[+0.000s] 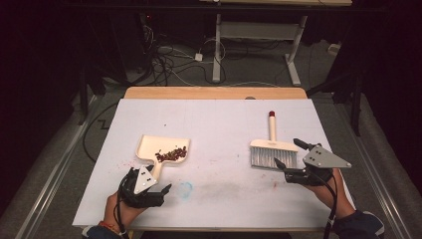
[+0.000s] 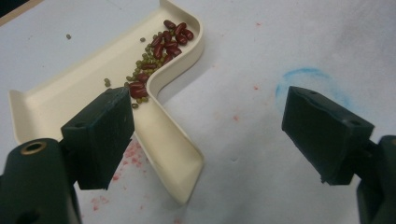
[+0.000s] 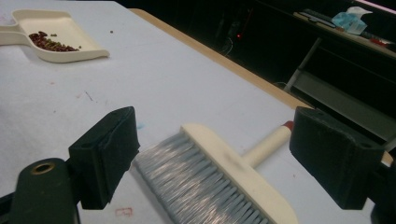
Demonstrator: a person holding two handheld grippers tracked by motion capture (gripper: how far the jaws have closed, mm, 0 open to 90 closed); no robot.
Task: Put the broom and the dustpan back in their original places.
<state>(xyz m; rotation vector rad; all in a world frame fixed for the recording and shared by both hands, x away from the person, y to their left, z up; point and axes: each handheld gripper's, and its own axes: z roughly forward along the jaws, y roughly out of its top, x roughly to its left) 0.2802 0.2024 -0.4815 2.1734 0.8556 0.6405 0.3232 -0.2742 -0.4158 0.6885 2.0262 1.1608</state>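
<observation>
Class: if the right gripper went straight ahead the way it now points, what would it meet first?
Most likely the brush: the right gripper is open with the grey bristles lying between its fingers, though depth is unclear.

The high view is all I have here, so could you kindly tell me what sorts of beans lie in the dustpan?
Observer: In the left gripper view the dustpan holds dark red beans mixed with smaller green ones.
Operator: Thank you. Is the left gripper closed on the handle?
Observer: No, the left gripper is open; the handle lies beside its left jaw, in the gap.
Operator: And the brush on the right?
Observer: The right gripper view shows the right gripper open, its jaws standing either side of the brush, whose grey bristles point towards the camera.
</observation>
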